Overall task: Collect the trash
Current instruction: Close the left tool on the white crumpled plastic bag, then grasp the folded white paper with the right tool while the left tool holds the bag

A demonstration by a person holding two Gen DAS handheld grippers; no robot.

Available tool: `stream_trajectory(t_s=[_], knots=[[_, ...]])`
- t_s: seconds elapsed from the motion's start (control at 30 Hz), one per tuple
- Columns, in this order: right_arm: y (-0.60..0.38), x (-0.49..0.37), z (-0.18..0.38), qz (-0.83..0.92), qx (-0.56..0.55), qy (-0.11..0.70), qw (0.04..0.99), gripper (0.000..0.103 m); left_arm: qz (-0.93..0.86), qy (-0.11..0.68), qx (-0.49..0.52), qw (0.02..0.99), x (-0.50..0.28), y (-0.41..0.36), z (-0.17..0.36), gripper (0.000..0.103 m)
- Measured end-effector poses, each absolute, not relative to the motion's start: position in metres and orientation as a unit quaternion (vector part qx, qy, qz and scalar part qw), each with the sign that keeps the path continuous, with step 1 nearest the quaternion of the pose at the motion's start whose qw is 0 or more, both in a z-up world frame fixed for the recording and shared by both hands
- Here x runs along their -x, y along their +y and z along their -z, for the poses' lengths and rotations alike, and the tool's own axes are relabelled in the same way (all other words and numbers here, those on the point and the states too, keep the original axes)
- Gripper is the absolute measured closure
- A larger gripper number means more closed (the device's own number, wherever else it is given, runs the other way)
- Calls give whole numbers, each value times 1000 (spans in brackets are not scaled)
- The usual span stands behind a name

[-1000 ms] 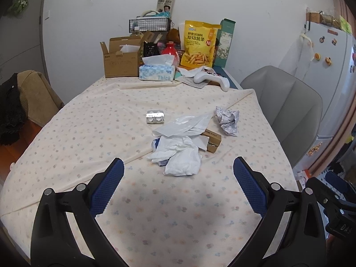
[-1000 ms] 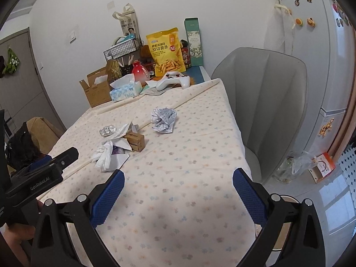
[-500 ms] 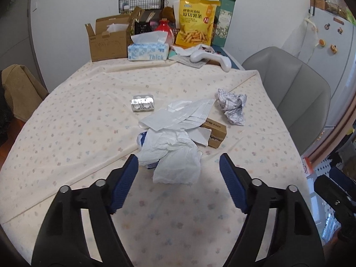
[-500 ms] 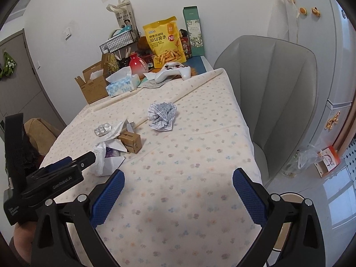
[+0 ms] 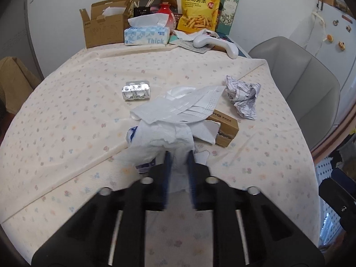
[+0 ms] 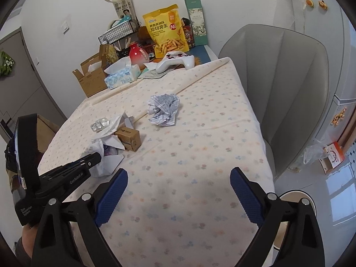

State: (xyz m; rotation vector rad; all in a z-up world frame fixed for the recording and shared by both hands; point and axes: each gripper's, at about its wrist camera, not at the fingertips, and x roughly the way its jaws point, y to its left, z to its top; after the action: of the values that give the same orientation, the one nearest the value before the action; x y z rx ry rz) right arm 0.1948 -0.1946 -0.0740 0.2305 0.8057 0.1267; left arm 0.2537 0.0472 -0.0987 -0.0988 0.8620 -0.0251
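Observation:
A trash pile lies mid-table: a crumpled white tissue (image 5: 164, 138), a white face mask (image 5: 189, 104) over it, and a small brown box (image 5: 224, 129) to the right. My left gripper (image 5: 179, 155) is closing, and its blue pads press on the near fold of the tissue. A crumpled printed paper (image 5: 242, 95) and a foil blister pack (image 5: 136, 91) lie apart from the pile. In the right wrist view my right gripper (image 6: 178, 191) stands open over bare tablecloth, with nothing between its fingers. The left gripper (image 6: 95, 155) shows there at the tissue (image 6: 104, 166).
Along the wall end of the table stand a tissue box (image 5: 146, 35), an open cardboard box (image 5: 102, 29), a yellow snack bag (image 5: 198, 13) and a white game controller (image 5: 213, 42). A grey chair (image 6: 278, 89) stands against the table's right edge, with a fridge behind it.
My left gripper moved forward and down to the pile, and its jaws went from wide open to closed on the tissue. The right gripper edged forward and stayed open.

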Motion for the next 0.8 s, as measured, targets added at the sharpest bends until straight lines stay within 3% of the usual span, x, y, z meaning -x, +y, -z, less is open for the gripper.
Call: stream_trajectory(t_s=[0.3,0.8], knots=[[-155,-205,74,-106,-99,394,908,17,-10,385,64,921,-234,77,75,98],[-86,-221,87,-156,-82,412,894,22,-64,401,73,911,-227,131,96,98]])
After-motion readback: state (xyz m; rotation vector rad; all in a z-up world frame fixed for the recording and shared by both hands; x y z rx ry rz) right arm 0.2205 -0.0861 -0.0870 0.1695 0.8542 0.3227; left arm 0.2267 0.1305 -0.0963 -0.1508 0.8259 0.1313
